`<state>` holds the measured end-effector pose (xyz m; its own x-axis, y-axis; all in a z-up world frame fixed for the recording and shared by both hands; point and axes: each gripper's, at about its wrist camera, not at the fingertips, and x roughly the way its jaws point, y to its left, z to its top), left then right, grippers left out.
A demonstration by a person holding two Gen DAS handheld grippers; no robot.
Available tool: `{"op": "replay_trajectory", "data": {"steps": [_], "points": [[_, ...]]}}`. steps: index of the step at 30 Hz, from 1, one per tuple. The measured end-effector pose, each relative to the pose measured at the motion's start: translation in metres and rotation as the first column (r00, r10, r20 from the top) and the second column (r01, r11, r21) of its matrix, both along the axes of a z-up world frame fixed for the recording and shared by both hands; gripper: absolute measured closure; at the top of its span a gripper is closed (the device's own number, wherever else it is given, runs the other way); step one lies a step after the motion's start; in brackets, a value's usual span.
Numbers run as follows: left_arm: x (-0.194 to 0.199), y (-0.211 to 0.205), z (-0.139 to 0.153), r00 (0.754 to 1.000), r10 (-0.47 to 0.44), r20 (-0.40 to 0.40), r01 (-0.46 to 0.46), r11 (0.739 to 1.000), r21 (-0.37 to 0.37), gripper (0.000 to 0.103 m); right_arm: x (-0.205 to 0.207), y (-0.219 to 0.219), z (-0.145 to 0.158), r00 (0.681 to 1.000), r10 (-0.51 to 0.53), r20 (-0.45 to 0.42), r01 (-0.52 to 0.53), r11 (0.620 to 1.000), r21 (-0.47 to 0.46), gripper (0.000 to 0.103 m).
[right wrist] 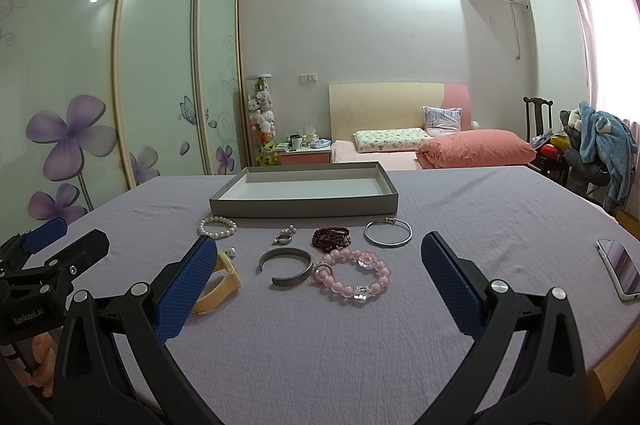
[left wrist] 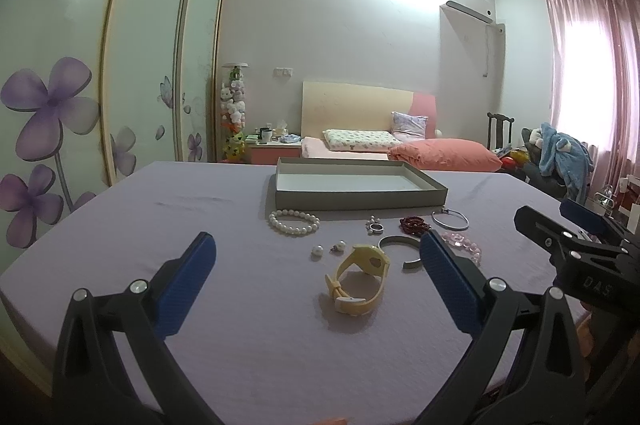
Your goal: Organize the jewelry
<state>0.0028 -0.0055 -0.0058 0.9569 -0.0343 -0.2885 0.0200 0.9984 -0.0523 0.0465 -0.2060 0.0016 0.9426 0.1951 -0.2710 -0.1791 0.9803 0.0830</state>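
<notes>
Currently both tools gape wide and hold nothing: left tool (left wrist: 318, 261) above the yellow watch (left wrist: 360, 279), right tool (right wrist: 320, 259) above the pink bead bracelet (right wrist: 354, 275). Jewelry lies loose on the lilac surface (right wrist: 320, 345), near the grey tray (right wrist: 306, 199): pearl bracelet (right wrist: 218, 226), grey cuff (right wrist: 286, 267), thin silver bangle (right wrist: 388, 233), dark red beads (right wrist: 332, 237).

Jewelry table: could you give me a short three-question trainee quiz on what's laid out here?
1. True or false: the grey tray already holds jewelry.
2. Which lies nearest the pink bead bracelet? A) pearl bracelet B) grey cuff C) phone
3. Fill in: both tongs, left and right, are ____.

Key: 1 false; 2 B; 3 open.
</notes>
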Motion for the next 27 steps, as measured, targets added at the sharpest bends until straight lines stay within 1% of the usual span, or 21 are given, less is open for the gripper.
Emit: {"op": "replay_trajectory", "data": {"steps": [10,14,18,21,23,24,27], "points": [[0.003,0.000,0.003,0.999,-0.040,-0.006,0.040,0.999,-0.014,0.004,0.000,-0.001,0.000,1.000,-0.001,-0.002,0.001,1.000,0.002,0.002],[0.009,-0.004,0.001,0.998,-0.054,-0.026,0.054,0.999,-0.003,0.004,0.003,-0.004,0.000,1.000,-0.002,-0.003,0.002,1.000,0.003,0.002],[0.022,-0.009,-0.003,0.997,-0.051,-0.063,0.052,0.998,0.021,0.004,0.003,-0.005,-0.001,1.000,-0.008,-0.010,0.008,1.000,0.007,0.002],[0.040,-0.014,-0.009,0.991,-0.057,-0.120,0.062,0.997,0.037,0.004,0.007,-0.009,-0.005,1.000,-0.014,-0.021,0.014,1.000,0.013,0.002],[0.057,-0.019,-0.014,0.979,-0.087,-0.186,0.096,0.994,0.042,0.004,0.009,-0.009,-0.007,0.999,-0.016,-0.030,0.016,1.000,0.015,0.002],[0.062,-0.021,-0.017,0.974,-0.093,-0.205,0.104,0.994,0.045,0.005,0.010,-0.011,-0.008,0.999,-0.017,-0.036,0.018,1.000,0.018,0.002],[0.084,-0.026,-0.029,0.952,-0.116,-0.285,0.134,0.990,0.047,0.010,0.013,-0.012,-0.011,0.998,-0.021,-0.051,0.022,0.999,0.023,0.002]]}}
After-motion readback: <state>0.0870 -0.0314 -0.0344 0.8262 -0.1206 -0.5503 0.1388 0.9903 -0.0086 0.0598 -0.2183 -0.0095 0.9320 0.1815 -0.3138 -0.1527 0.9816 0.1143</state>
